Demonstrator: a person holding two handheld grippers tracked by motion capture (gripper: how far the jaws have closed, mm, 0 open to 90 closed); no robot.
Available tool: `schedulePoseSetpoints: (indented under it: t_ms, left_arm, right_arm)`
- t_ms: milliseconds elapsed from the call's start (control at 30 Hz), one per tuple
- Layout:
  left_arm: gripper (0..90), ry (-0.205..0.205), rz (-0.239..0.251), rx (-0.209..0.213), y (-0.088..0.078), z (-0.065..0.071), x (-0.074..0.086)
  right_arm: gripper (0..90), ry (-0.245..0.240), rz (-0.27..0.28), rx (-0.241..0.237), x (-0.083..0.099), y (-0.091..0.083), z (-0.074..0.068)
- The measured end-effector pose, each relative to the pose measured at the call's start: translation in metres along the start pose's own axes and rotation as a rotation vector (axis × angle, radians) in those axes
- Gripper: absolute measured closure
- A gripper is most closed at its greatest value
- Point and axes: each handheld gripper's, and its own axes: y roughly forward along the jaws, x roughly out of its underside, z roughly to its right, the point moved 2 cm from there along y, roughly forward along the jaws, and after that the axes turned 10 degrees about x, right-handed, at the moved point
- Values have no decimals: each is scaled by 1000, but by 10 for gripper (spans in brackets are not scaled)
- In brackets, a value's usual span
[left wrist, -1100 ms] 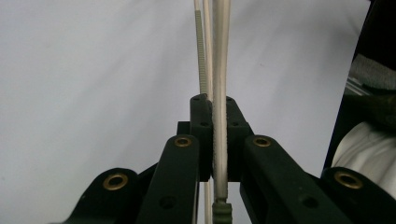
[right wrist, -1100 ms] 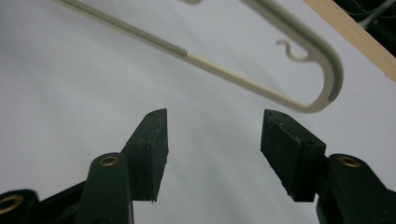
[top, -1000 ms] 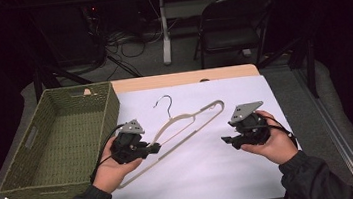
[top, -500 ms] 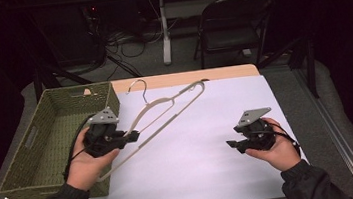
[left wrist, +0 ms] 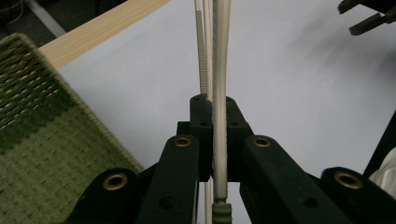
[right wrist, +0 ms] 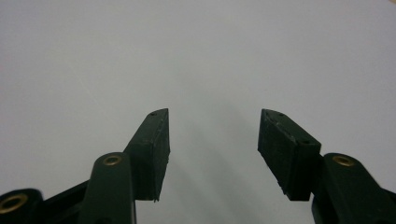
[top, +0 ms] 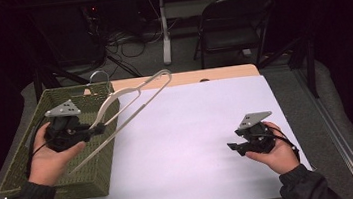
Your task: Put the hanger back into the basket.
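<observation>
So the left gripper [top: 98,130] was clamped tight on 1 arm of the cream hanger [top: 132,100], which was held in the air over the near-right corner of the green basket [top: 18,163]. The right gripper [top: 234,147] was parked low over the white table [top: 189,143], jaws spread, nothing in them. The carry-to-basket step was judged in hand; next, the hanger would need lowering inside and releasing.
</observation>
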Motion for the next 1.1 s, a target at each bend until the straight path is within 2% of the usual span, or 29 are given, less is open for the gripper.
schedulePoseSetpoints:
  t_ms: [167,333,533,633,833,867,1100]
  left_arm:
    - [874,-34,-7,-23,-11,-19,11]
    - [873,-43,-15,-58,-22,-33,18]
    - [873,-54,-2,-74,-37,-47,26]
    - [873,-75,2,-88,-45,-55,31]
    - [873,-81,4,-106,-56,-67,39]
    - [873,-88,5,-107,-58,-68,41]
    - [873,-122,13,-134,-69,-86,54]
  right_arm:
    - [435,18,1,9,4,1,1]
    - [435,27,-6,10,7,3,1]
    - [435,25,-25,17,10,5,1]
    - [435,31,-14,16,11,6,1]
    - [435,35,-21,15,13,8,0]
    - [435,32,-34,16,13,7,0]
    - [435,33,-37,14,14,8,1]
